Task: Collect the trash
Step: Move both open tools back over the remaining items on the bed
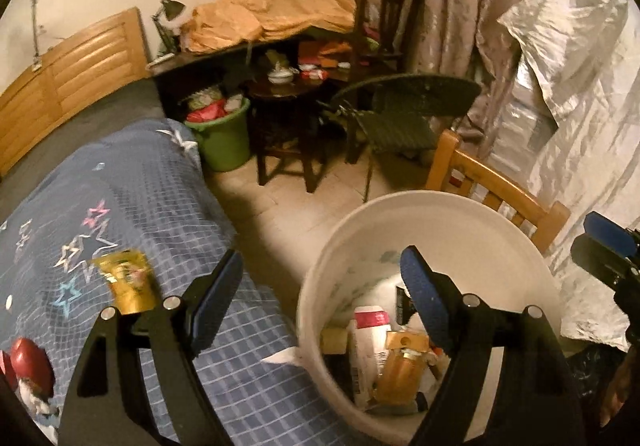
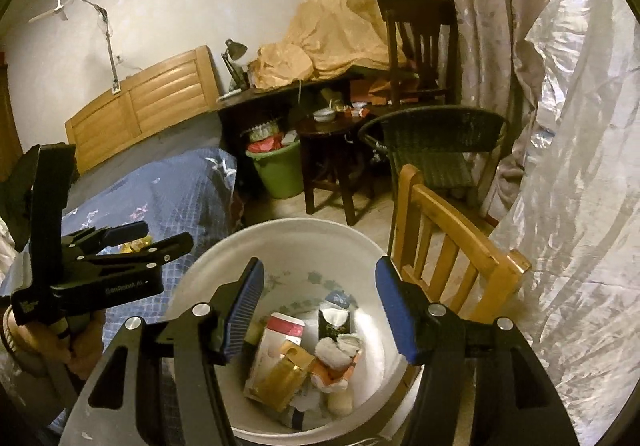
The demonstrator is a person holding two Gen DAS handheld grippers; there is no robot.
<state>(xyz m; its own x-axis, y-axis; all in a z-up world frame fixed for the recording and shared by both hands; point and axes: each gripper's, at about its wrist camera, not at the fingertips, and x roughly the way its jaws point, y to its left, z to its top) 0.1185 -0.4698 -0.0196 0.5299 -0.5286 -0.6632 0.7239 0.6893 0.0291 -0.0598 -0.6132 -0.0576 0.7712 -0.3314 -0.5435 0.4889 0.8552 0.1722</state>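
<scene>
Both hand-held grippers are hovering spread and empty: the right hand-held gripper (image 2: 320, 310) above the white bucket (image 2: 372, 246) holding trash (image 2: 288, 362), the left hand-held gripper (image 1: 320, 286) beside it, near a gold packet (image 1: 126, 280) lying on the bed (image 1: 168, 186).

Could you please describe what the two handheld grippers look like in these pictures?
Both the left gripper and the right gripper are black, with two angular arms with cut-out slots, silver round bolts at the joints, and ribbed blue pads on the fingertips. The left one carries small pale lettering on its side. No cables show.
</scene>
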